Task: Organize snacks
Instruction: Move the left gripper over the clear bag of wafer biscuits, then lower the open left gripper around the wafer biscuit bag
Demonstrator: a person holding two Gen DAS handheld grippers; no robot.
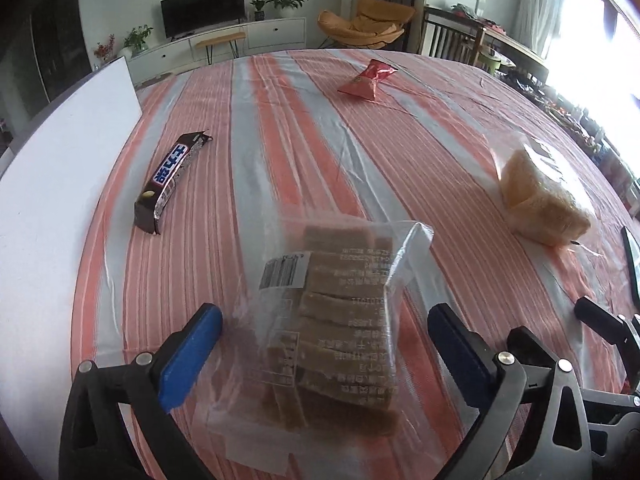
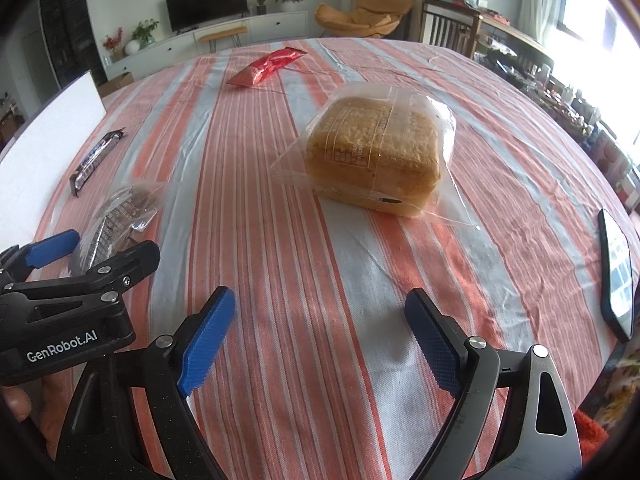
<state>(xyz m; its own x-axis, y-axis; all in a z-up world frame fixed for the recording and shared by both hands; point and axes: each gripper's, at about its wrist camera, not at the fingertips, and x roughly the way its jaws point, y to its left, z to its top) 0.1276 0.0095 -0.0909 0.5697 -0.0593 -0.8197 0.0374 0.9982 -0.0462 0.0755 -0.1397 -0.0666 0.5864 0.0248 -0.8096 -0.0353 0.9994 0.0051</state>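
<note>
A clear bag of brown biscuits point(image 1: 340, 280) lies on the striped tablecloth point(image 1: 280, 128) between the blue pads of my left gripper point(image 1: 324, 316). The pads stand wide on either side and do not touch it. In the right wrist view the same bag point(image 2: 120, 208) shows at the left, beneath the left gripper point(image 2: 100, 248). My right gripper point(image 2: 320, 298) is open over bare cloth with nothing between its fingers. A bagged loaf of bread point(image 2: 376, 156) sits just beyond it. A dark chocolate bar point(image 1: 170, 178) lies to the left, and a red snack packet point(image 1: 368, 78) at the far side.
A white board point(image 1: 52, 184) stands along the table's left edge. A phone point(image 2: 618, 276) lies near the right edge. Chairs, a TV cabinet and another cluttered table lie beyond the far edge. A hand shows at the lower left of the right wrist view.
</note>
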